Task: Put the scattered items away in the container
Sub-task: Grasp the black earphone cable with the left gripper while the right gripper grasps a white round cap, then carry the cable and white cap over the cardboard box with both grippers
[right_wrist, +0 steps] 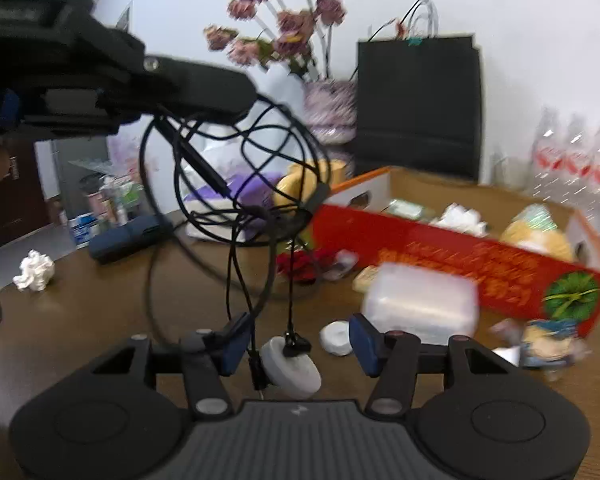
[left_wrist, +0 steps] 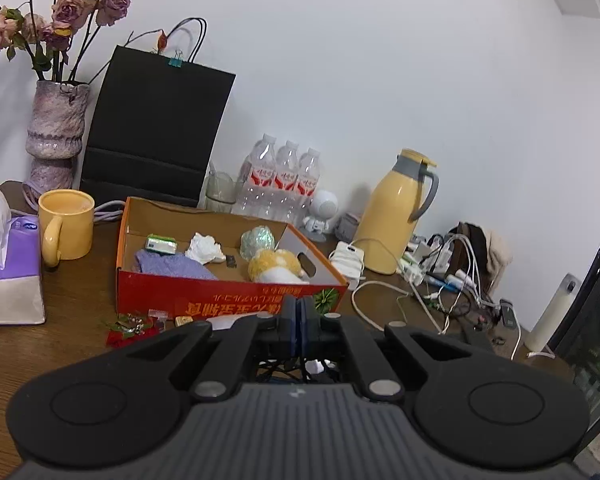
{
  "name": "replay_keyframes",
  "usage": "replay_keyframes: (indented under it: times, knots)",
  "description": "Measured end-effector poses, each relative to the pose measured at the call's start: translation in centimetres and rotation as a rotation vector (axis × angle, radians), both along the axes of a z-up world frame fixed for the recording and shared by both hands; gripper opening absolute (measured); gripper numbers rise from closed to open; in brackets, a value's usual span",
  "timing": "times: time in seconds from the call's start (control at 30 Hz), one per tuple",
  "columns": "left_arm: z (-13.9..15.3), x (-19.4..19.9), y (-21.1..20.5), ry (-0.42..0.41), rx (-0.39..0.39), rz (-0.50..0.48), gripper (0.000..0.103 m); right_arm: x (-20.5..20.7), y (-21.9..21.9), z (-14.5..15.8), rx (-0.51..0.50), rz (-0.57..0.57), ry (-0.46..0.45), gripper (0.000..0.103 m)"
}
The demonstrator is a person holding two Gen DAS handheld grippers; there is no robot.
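The red cardboard box (left_wrist: 228,300) (right_wrist: 440,256) stands on the brown table and holds a purple cloth, crumpled paper and a yellow plush. My left gripper (left_wrist: 299,312) is shut on a tangled black cable (right_wrist: 236,168). Seen high on the left in the right wrist view, that left gripper (right_wrist: 220,88) has the cable's loops hanging from it. Lower down, my right gripper (right_wrist: 300,344) is open, with the cable's dangling ends and a white disc (right_wrist: 292,368) between its fingers, neither visibly pressed. On the table lie a clear plastic box (right_wrist: 420,304), a red flower piece (right_wrist: 300,264) and a crumpled paper ball (right_wrist: 34,270).
A yellow mug (left_wrist: 66,224), tissue box (left_wrist: 8,272), vase (left_wrist: 56,136) and black paper bag (left_wrist: 156,128) stand behind and left of the box. Water bottles (left_wrist: 284,180), a yellow jug (left_wrist: 396,212) and a mess of chargers (left_wrist: 452,276) crowd the right. A dark blue case (right_wrist: 124,236) lies left.
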State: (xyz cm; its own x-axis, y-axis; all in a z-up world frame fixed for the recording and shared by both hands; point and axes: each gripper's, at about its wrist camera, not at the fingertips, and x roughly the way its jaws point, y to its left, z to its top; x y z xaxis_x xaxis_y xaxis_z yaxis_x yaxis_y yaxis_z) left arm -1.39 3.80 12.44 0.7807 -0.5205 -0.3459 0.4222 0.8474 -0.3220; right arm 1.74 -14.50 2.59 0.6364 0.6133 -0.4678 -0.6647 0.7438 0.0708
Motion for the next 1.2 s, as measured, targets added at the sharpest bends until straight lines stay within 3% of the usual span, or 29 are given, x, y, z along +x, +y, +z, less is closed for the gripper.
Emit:
replay_keyframes:
  times: [0.2, 0.27, 0.5, 0.73, 0.87, 1.07, 1.13, 1.2]
  knots:
    - [-0.2, -0.2, 0.1, -0.003, -0.013, -0.01, 0.003, 1.1, 1.7, -1.1, -0.051, -0.006, 0.043, 0.052]
    - [0.2, -0.2, 0.3, -0.003, -0.035, -0.012, 0.003, 1.3, 1.9, -1.3, -0.046, 0.002, 0.06, 0.039]
    - [0.2, -0.3, 1.4, -0.016, -0.023, 0.052, 0.003, 1.6, 1.1, -1.2, 0.016, -0.02, 0.088, 0.039]
    - [1.2, -0.1, 3.9, -0.039, -0.085, 0.127, 0.002, 1.0, 0.5, -1.6, -0.046, -0.085, 0.064, 0.038]
    - [2.3, -0.3, 3.7, -0.084, -0.068, 0.122, 0.002, 0.6, 0.3, -1.7, -0.065, -0.133, 0.048, 0.038]
    - [0.6, 0.5, 4.8, -0.057, -0.036, 0.217, 0.002, 1.2, -2.7, -1.1, 0.093, -0.206, 0.124, 0.038]
    - [-0.5, 1.0, 5.6, -0.025, -0.021, 0.272, 0.002, 2.1, -5.3, -1.4, 0.27, -0.197, 0.245, 0.038]
    - [-1.4, 1.2, 6.3, 0.001, -0.032, 0.291, 0.002, 2.3, -7.2, -1.6, 0.377, -0.222, 0.301, 0.038]
